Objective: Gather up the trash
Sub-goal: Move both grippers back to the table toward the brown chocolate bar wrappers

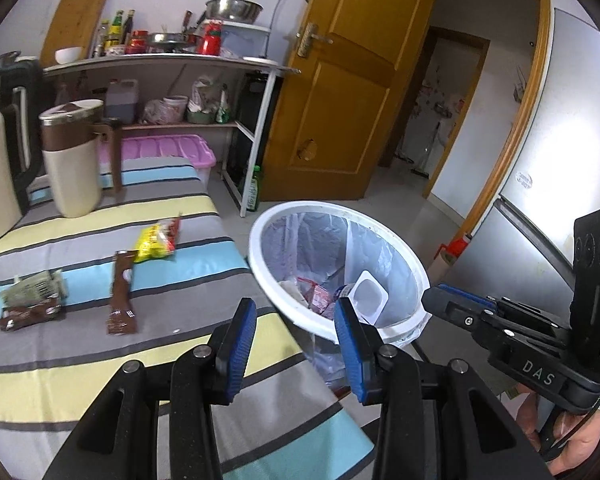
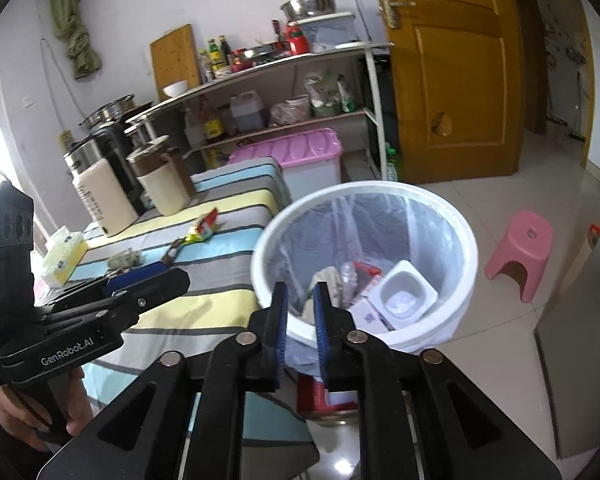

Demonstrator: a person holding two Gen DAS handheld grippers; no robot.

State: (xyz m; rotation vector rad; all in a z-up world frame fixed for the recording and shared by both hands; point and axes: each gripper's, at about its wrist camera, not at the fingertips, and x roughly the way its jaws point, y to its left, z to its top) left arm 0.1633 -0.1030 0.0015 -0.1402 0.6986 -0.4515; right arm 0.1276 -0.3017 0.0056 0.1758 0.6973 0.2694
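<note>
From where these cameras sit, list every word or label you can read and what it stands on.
"DAS": on the body of the right claw, left wrist view.
"GenRobot.AI": on the body of the left claw, right wrist view.
Too small or blurred to read: print on the yellow snack packet, brown sachet, tissue box, shelf bottles, fridge sticker.

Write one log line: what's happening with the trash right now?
stage: between pickups | left gripper: open, empty | right gripper: slightly open, empty | bin: holds white cup | table: yellow wrapper, brown packets left
</note>
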